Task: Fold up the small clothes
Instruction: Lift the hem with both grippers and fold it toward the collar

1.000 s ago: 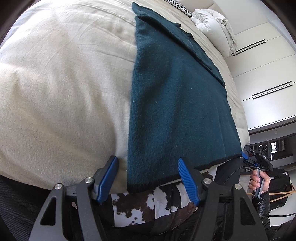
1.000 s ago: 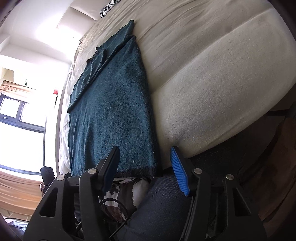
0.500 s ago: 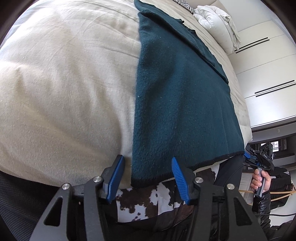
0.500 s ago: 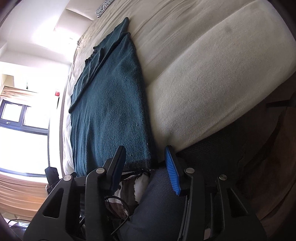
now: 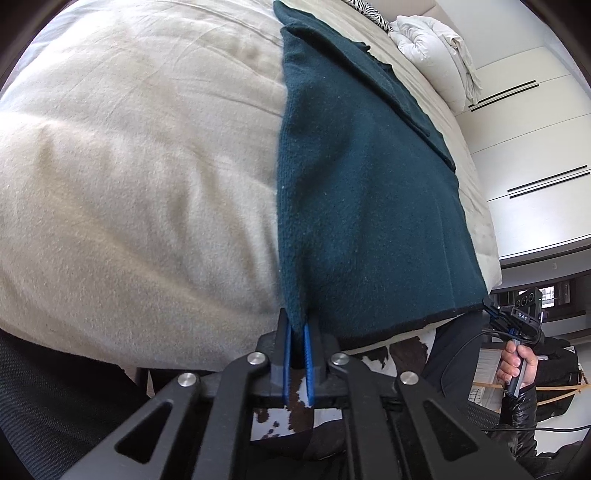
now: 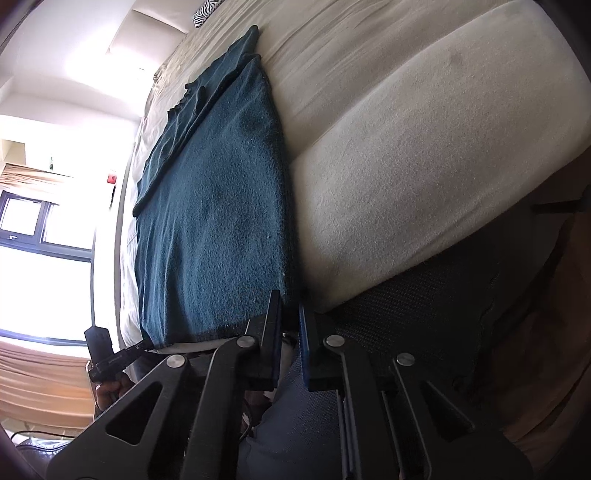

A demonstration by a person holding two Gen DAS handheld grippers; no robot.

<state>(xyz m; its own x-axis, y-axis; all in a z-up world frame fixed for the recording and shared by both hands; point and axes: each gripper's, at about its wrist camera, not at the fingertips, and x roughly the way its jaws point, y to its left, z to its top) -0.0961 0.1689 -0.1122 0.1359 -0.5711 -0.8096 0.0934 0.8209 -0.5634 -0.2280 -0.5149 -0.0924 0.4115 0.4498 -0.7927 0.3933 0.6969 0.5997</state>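
Note:
A dark teal knitted garment (image 5: 369,206) lies flat and lengthwise on a cream bed (image 5: 140,177), with a sleeve folded across its far end. My left gripper (image 5: 297,328) is at the near left corner of the hem. Its jaws are closing to a pinch and the blue pads (image 5: 286,343) press on that corner. In the right wrist view the same garment (image 6: 214,221) fills the left half. My right gripper (image 6: 289,311) is closing the same way, with the near right hem corner between its pads (image 6: 303,332). Each gripper shows in the other's view, the right gripper (image 5: 517,319) in a hand.
A white bundled duvet (image 5: 436,48) and a zebra-print pillow (image 5: 369,9) lie at the bed's far end. White wardrobe doors (image 5: 535,155) stand to the right and a bright window (image 6: 40,240) to the left. Cowhide-patterned fabric (image 5: 402,345) and dark mesh (image 6: 424,325) sit below the bed's near edge.
Both grippers stood wide open astride the hem corners. Their jaws have come together and now pinch those corners. The left corner is gathered up slightly between the pads.

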